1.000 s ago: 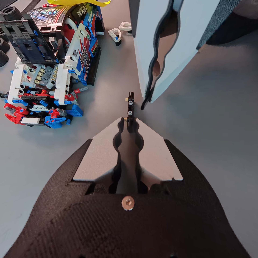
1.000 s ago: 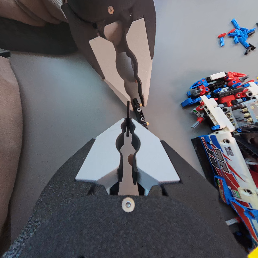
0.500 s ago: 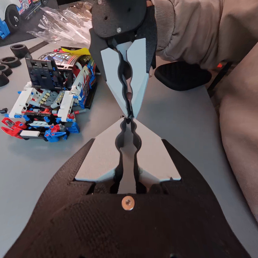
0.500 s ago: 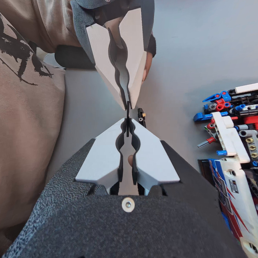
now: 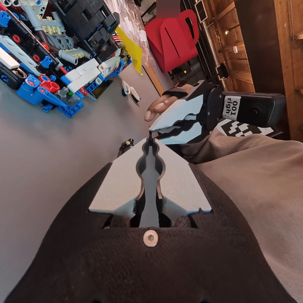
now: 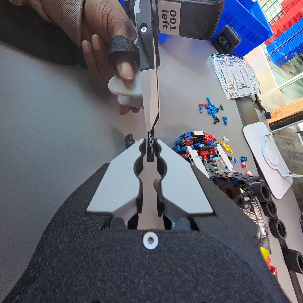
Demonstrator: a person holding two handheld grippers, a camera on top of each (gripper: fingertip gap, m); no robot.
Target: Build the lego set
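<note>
Black sticker strip (image 6: 150,150) sits pinched in my left gripper (image 5: 150,139), raised near the table edge; my right gripper (image 6: 150,142) stands parted around it. Risk: thin strip curling or slipping during hand-over, missing the car model (image 6: 208,155) far right.

White lettered labels (image 6: 168,18) on both cameras (image 6: 196,18); one apparently cut off.

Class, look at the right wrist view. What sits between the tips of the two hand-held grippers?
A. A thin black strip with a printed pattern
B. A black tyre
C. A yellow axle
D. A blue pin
A: the thin black strip lies between the right hand-held gripper fingers while the left hand-held gripper pinches its far end.
</note>
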